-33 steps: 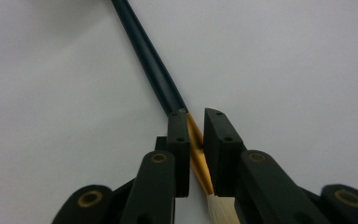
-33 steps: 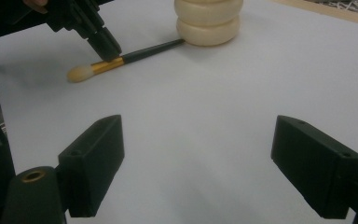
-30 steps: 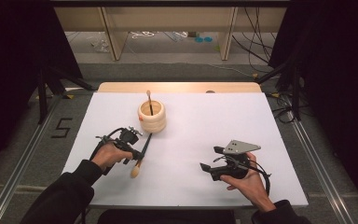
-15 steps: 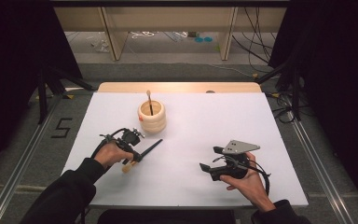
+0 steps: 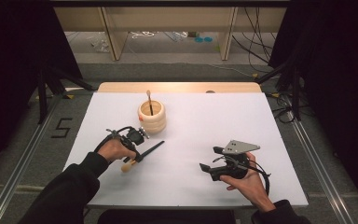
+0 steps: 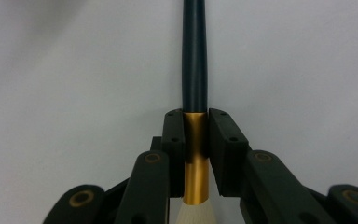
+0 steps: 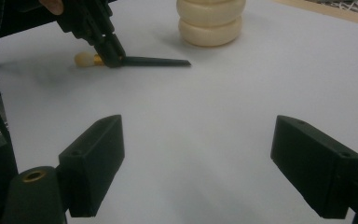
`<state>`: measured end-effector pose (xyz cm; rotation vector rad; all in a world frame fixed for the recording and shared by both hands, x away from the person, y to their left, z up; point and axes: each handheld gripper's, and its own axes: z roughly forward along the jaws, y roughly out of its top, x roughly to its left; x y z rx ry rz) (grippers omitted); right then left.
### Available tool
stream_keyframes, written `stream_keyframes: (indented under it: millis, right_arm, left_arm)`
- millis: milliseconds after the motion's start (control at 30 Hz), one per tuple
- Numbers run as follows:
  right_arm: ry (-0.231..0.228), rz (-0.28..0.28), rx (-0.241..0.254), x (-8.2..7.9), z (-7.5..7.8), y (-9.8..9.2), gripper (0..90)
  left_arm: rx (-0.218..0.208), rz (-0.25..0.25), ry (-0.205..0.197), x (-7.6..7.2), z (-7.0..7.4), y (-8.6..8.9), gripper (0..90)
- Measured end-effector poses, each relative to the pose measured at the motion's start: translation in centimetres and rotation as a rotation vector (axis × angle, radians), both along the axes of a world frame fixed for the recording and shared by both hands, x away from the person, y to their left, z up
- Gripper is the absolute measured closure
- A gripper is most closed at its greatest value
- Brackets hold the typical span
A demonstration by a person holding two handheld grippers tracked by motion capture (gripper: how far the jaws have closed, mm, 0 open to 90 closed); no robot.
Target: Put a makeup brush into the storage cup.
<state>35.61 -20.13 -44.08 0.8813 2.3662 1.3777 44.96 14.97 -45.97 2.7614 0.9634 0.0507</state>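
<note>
1 brush (image 5: 142,156), black-handled with gold ferrule, is pinched at the ferrule by the left hand-held gripper (image 6: 196,140), low over the white worktop (image 5: 205,121) near the cream holder (image 5: 152,116). The right hand-held gripper (image 7: 198,163) is held spread, with nothing between its jaws.

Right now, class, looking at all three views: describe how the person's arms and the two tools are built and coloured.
Both forearms wear dark long sleeves. The left tool is black, with linked black jaws carrying brass-coloured pivot pins and flat rectangular pads; a black cable loops off it. The right tool is also black, with blocky pads, a grey three-cornered plate with small holes on top and a black cable trailing beside the hand.
</note>
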Motion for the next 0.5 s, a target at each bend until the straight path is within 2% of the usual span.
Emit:
stream_keyframes:
  millis: [333,400,500]
  right_arm:
    - [-0.001,0.003,-0.002,-0.05,0.00,0.10,18.1]
    - [-0.001,0.004,-0.002,-0.05,0.01,0.10,18.0]
    - [-0.003,0.005,0.000,-0.06,0.02,0.10,18.0]
  left_arm:
    - [0.016,-0.046,-0.009,-0.04,0.05,-0.16,77.9]
    - [0.008,-0.047,-0.006,-0.03,0.11,-0.04,77.9]
    - [-0.036,-0.035,0.001,0.02,0.46,0.31,78.0]
